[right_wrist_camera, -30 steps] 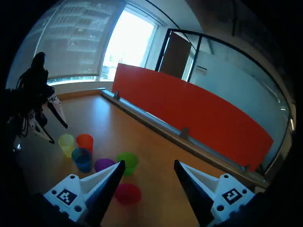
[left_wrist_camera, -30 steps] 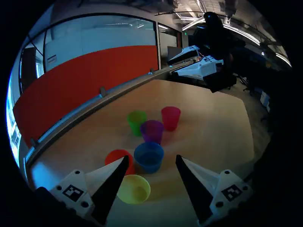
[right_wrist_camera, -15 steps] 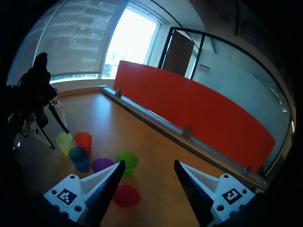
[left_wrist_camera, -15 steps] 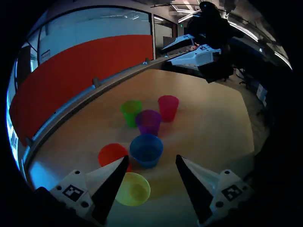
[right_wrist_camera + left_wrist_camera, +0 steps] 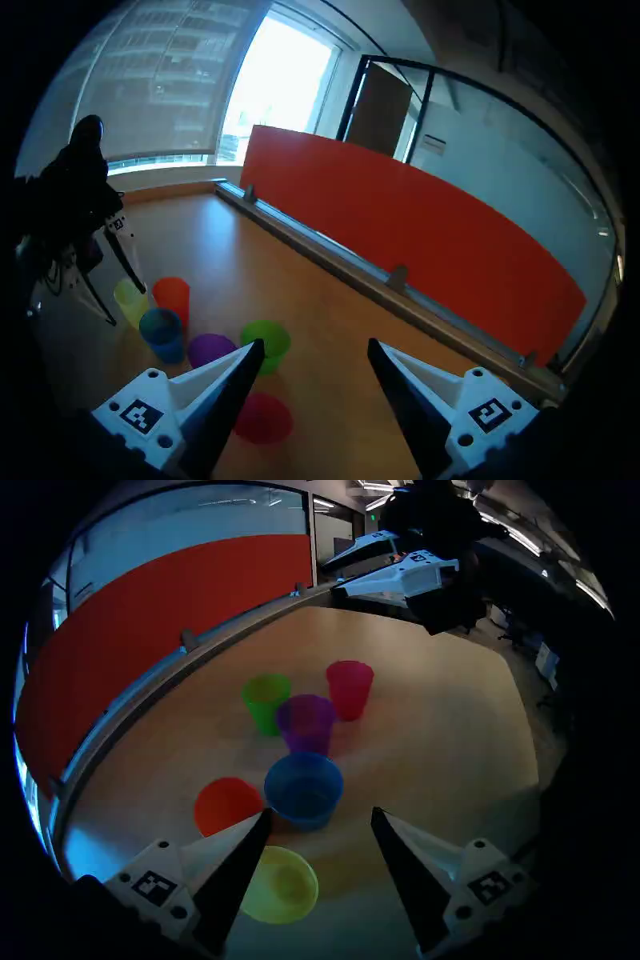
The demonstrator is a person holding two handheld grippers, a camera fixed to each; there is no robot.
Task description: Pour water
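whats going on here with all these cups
A person holds two grippers over a wooden table with six coloured plastic cups clustered on it. The left gripper hovers open near the blue plastic cup and yellow plastic cup. The right gripper is open near the pink plastic cup. Nothing is gripped, no pouring yet.

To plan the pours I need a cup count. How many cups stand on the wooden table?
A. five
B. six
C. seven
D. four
B: six stand clustered on the table: the green cup, pink cup, purple cup, blue cup, orange cup and yellow cup.
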